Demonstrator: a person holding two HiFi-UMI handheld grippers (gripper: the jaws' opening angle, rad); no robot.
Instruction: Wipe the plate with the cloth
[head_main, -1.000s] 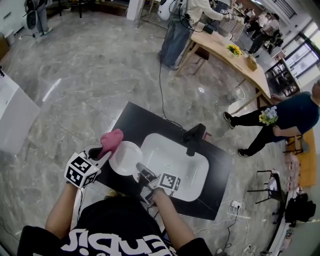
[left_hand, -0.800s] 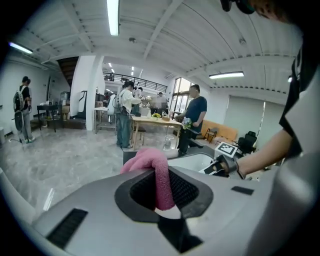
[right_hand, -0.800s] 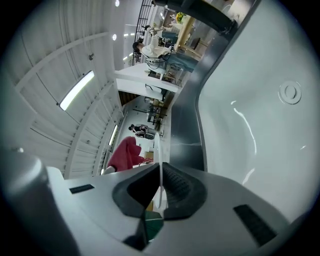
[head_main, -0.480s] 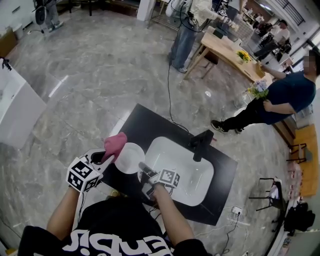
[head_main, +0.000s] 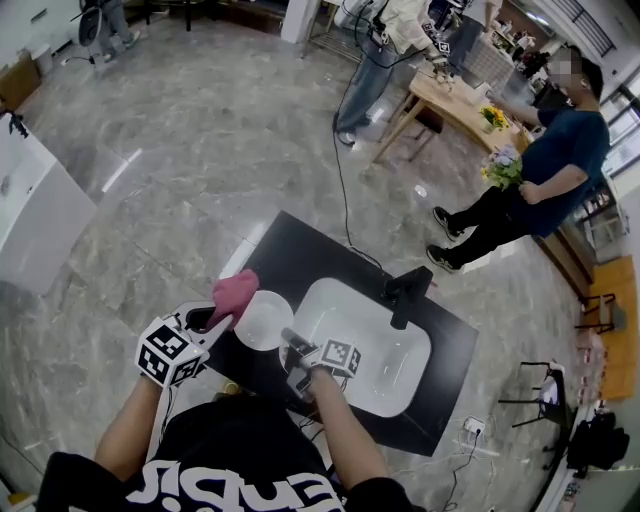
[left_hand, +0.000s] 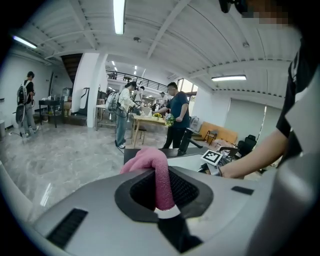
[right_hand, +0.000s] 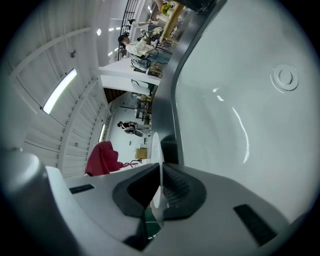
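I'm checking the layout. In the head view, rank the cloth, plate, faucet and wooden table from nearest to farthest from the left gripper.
1. The cloth, gripped in the left gripper's fingers.
2. The plate, just right of it, held by the right gripper.
3. The faucet, farther right, behind the sink.
4. The wooden table, far off at upper right.
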